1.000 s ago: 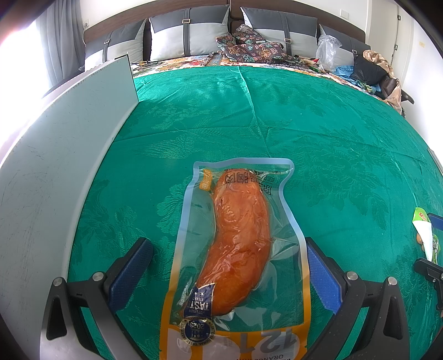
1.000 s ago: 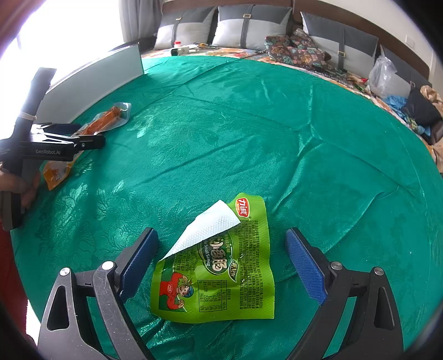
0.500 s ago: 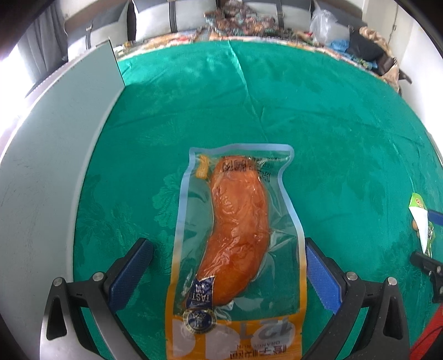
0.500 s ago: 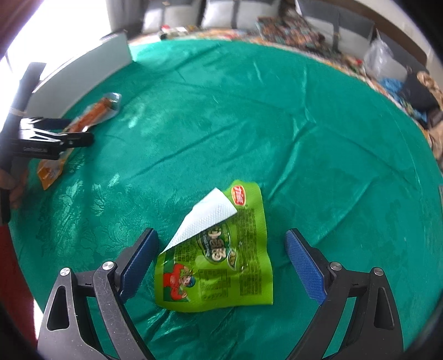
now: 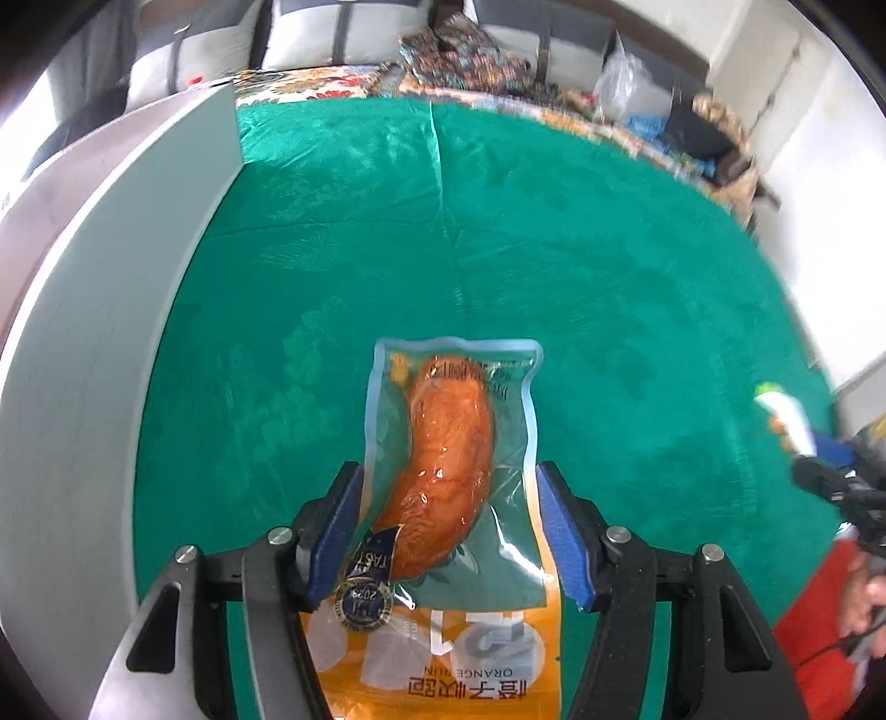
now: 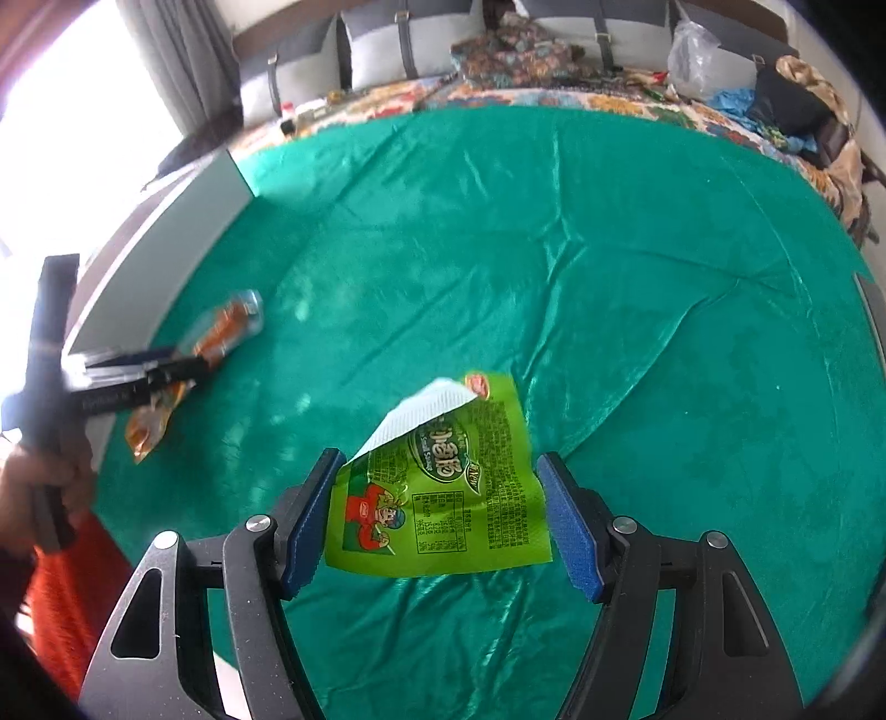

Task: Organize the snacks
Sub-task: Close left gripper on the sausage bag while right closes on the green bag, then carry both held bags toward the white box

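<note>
A clear and orange vacuum packet [image 5: 448, 459] with an orange piece of food in it lies lengthwise between the blue pads of my left gripper [image 5: 447, 476]. The jaws are closing and both pads press on the packet's side edges. It also shows small in the right wrist view, where the vacuum packet [image 6: 221, 332] sits in the left gripper [image 6: 166, 365]. A green snack packet [image 6: 443, 487] with one white corner folded over sits between the pads of my right gripper [image 6: 438, 462]. Those jaws are closing too, pressing its edges, with a shadow under it on the green cloth [image 6: 554, 277].
A pale grey board [image 5: 111, 277] stands along the left edge of the cloth. Pillows [image 6: 376, 50], patterned bedding and bags [image 6: 698, 50] lie at the far end. A hand [image 6: 50, 471] over a red sleeve holds the left gripper's handle.
Both grippers' jaws have narrowed onto their packets. Both views now look from higher up, and each packet has kept its place between the fingers.
</note>
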